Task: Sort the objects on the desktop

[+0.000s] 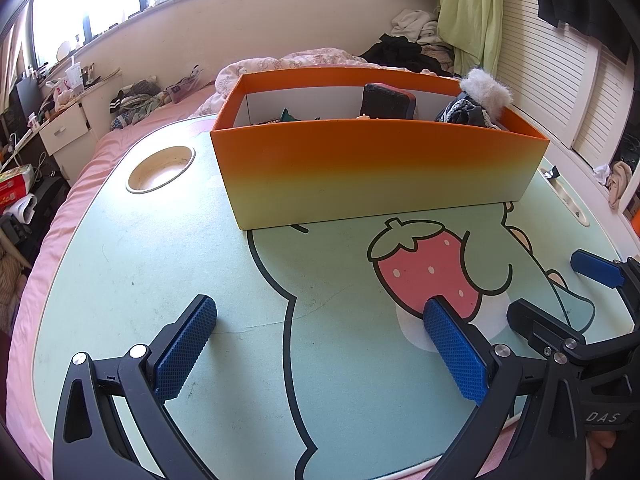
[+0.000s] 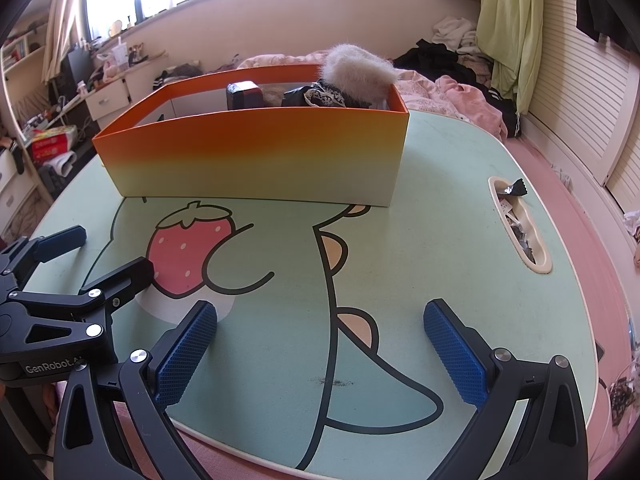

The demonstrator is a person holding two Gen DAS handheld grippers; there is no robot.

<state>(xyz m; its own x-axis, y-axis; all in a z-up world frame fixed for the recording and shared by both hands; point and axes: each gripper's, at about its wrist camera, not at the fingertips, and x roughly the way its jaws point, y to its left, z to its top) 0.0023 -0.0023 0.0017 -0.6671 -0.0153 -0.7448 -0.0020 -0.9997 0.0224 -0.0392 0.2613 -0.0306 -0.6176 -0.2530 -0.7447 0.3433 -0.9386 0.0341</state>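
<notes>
Both tools hang low over the near edge of the desk (image 1: pixel 120 264), a mint-green lap desk printed with a strawberry (image 1: pixel 428 268) and a cartoon outline. The left gripper (image 1: pixel 316 344) has its jaws wide apart with nothing between them, and the right gripper (image 2: pixel 320 344) likewise stands spread and empty; each shows at the side of the other's view.

The orange box (image 1: pixel 376 168) sits toward the far edge of the desk, its long side facing the grippers. Inside it are a dark rectangular case (image 1: pixel 386 100) standing near the middle, a white fluffy item (image 2: pixel 358 64) rising above the rim at the right end, dark lace-trimmed fabric (image 2: pixel 320 96) below that, and something teal (image 1: pixel 289 116) low at the left, too hidden to name.

The open desk surface between grippers and box carries no loose object. Judging from that, sorting looks nearly or wholly finished. The slot tray (image 2: pixel 538 264) at the desk's right edge holds small dark wrappers (image 2: pixel 516 189); whether they count is unclear. If they do, the next move calls for the right gripper to reach to that edge and pinch a thin, crinkly piece precisely.
</notes>
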